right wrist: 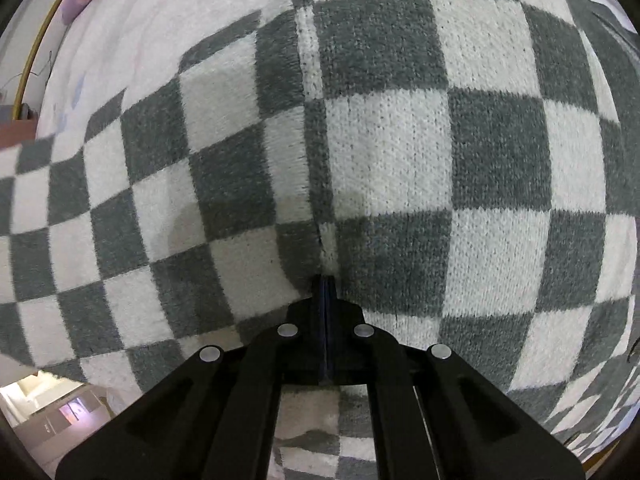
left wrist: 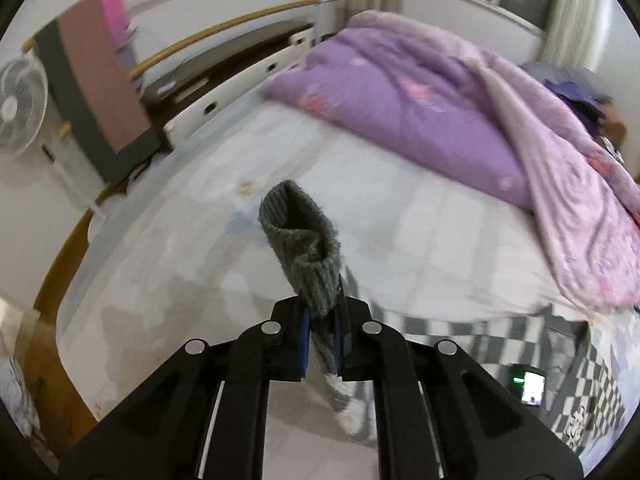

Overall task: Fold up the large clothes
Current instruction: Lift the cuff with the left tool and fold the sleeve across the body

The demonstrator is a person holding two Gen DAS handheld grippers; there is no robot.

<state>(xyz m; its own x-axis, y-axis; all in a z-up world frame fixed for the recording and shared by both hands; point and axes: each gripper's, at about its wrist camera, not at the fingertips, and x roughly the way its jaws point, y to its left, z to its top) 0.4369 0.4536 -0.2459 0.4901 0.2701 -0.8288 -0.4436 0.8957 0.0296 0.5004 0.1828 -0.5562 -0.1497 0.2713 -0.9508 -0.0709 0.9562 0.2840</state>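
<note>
A grey-and-white checkered knit sweater (right wrist: pixel 400 140) lies spread on the bed and fills the right wrist view; its body also shows at the lower right of the left wrist view (left wrist: pixel 568 368). My left gripper (left wrist: pixel 321 312) is shut on the sweater's grey ribbed cuff (left wrist: pixel 304 236), holding the sleeve lifted above the bed, the cuff standing up past the fingers. My right gripper (right wrist: pixel 328 284) is shut, its tips pressed at the seam between sleeve and body. Whether cloth is pinched between its tips is hidden.
The bed has a white patterned sheet (left wrist: pixel 200 248). A purple and pink quilt (left wrist: pixel 440 108) is heaped at the far right. A fan (left wrist: pixel 20 108) and a rail with hanging cloths (left wrist: pixel 104 80) stand to the left. Wooden floor (left wrist: pixel 52 360) borders the bed.
</note>
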